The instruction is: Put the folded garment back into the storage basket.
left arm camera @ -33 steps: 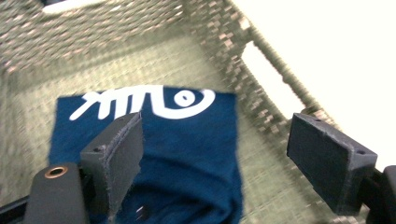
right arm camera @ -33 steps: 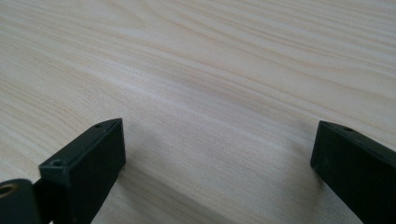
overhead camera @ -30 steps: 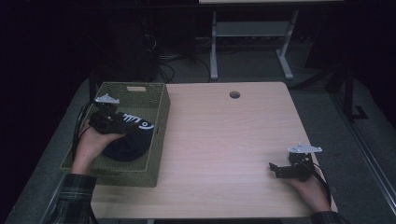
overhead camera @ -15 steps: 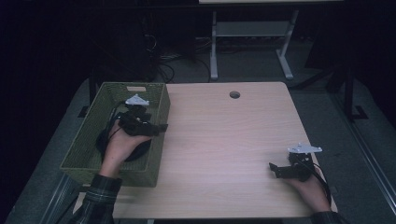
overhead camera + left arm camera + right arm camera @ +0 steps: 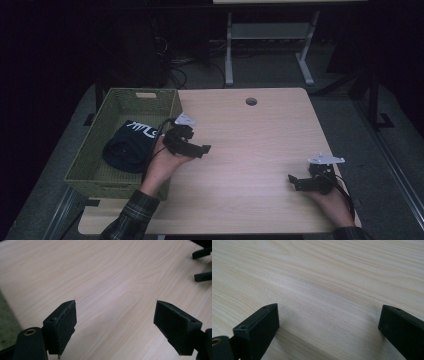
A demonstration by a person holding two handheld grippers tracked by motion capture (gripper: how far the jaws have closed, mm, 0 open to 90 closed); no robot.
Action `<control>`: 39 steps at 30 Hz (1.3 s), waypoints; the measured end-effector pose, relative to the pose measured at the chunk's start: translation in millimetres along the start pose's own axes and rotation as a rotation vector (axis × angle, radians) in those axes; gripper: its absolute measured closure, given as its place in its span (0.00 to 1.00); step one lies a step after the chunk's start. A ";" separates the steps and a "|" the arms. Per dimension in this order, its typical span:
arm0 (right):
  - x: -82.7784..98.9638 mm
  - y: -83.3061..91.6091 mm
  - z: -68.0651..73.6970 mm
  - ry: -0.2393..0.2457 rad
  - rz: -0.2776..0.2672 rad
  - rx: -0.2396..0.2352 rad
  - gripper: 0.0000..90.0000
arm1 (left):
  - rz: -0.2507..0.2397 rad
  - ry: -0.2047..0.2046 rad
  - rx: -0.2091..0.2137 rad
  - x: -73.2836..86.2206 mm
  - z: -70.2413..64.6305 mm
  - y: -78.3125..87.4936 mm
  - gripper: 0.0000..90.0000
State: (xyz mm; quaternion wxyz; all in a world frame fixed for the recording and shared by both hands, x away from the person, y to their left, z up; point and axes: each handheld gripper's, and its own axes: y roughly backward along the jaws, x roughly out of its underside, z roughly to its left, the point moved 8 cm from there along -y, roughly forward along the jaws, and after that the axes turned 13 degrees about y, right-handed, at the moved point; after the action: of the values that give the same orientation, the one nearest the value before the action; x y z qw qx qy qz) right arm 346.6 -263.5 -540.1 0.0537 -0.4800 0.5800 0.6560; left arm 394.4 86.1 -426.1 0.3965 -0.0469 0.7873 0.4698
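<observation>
Woven green basket (image 5: 95, 145) holding dark folded cloth (image 5: 127, 147), left tongs (image 5: 202, 149) and right tongs (image 5: 292, 181) wide open, empty

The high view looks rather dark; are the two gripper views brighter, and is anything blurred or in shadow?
High view: dim, dark surroundings, table evenly lit. Left gripper view: bright, wood grain sharp, near jaws slightly soft, faint shadow under them. Right gripper view: bright, soft shadows beside both jaws.

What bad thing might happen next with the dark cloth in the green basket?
The left hand-held gripper is open and empty above the table, right beside the basket. Its trailing cable might catch the basket wall. The dark cloth lies loosely bunched, so a grab might lift just a fold.
</observation>
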 end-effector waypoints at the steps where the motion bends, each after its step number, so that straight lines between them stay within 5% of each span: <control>1: 0.0 0.0 0.0 0.000 0.000 0.000 0.03 | 0.002 0.003 0.006 2.2 -2.7 -4.9 0.19; 13: 0.1 0.1 0.2 0.004 0.002 -0.002 0.03 | -0.001 -0.035 0.002 26.5 -15.1 -44.8 0.18; 19: 0.1 0.0 0.3 0.006 0.001 -0.003 0.03 | -0.013 -0.039 -0.017 36.7 -9.2 -55.9 0.18; 39: 0.0 0.1 1.0 0.007 0.001 -0.008 0.03 | 0.071 -0.050 -0.077 68.9 6.1 -79.4 0.17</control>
State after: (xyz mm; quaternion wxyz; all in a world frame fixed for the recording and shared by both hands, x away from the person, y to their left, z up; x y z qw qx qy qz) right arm 346.0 -262.6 -540.2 0.0495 -0.4824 0.5777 0.6566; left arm 386.4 67.4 -529.4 0.3970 -0.0223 0.7597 0.5146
